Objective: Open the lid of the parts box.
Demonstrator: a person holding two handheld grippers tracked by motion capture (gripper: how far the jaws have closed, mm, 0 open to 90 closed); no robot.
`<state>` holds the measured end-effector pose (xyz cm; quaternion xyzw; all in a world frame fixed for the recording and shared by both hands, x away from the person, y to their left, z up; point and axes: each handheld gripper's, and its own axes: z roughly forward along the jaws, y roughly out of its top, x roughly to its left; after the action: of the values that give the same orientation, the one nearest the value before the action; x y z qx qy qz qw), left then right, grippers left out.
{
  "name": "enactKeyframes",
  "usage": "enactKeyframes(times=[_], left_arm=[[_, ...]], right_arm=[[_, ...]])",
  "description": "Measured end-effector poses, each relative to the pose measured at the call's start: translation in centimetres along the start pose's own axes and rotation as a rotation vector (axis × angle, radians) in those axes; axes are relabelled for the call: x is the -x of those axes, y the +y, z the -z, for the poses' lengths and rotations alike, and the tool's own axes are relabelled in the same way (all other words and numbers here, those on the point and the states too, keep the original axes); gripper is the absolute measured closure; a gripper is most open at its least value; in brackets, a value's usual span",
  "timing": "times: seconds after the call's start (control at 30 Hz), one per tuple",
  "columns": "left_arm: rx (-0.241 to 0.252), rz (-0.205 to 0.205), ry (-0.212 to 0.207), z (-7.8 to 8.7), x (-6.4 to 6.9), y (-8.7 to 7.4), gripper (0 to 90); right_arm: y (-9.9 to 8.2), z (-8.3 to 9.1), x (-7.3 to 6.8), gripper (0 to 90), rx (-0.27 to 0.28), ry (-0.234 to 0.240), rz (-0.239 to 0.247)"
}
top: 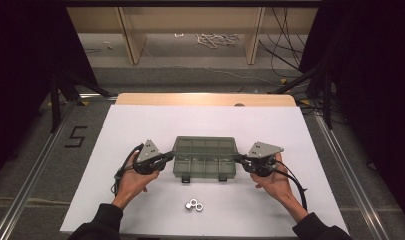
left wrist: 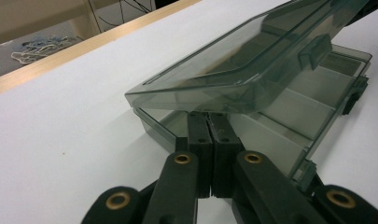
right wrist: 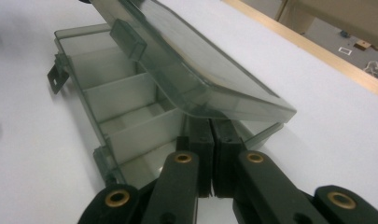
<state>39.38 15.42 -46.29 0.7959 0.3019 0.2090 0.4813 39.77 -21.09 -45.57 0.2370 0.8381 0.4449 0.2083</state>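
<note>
Smoky clear compartment box [top: 205, 159], lid [left wrist: 252, 65] part-raised; both grippers' fingers [left wrist: 209, 140] pressed together beneath it

Compartment box [top: 205, 162]: lid [top: 205, 146] standing half-raised, partly roofing the compartments; left gripper [top: 166, 159] and right gripper [top: 240, 159] occupying both ends. White mat [top: 140, 125] lying open elsewhere, two nuts [top: 194, 205] sitting near front edge.

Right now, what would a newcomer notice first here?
The smoky clear box at mid-table, its lid raised at an angle over divided compartments. A gripper sits at each end, left gripper and right gripper, each with jaws shut and tucked under the lid's edge. Two metal nuts lie on the white sheet nearer the person.
</note>
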Motion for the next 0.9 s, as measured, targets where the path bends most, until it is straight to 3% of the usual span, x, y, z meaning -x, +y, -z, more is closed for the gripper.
enactKeyframes(times=[0.1,0.27,0.5,0.77,0.9], left_arm=[[0.004,0.015,0.008,-0.1,0.1,0.2,88.7],[0.008,-0.014,0.011,-0.3,0.1,0.6,88.5],[0.025,-0.006,0.021,-0.2,-0.2,1.1,88.4],[0.039,0.002,0.029,-0.2,-0.3,1.5,88.0],[0.041,-0.013,0.030,-0.1,-0.4,1.7,87.9]], right_arm=[[0.2,-0.1,0.2,89.3,0.012,-0.006,0.002],[0.4,-0.4,0.5,89.3,0.030,-0.021,0.002],[0.7,-0.5,0.8,89.3,0.049,-0.038,0.002],[0.7,-0.6,1.3,89.3,0.059,-0.051,-0.018],[0.7,-0.5,1.3,89.2,0.051,-0.039,-0.036]])
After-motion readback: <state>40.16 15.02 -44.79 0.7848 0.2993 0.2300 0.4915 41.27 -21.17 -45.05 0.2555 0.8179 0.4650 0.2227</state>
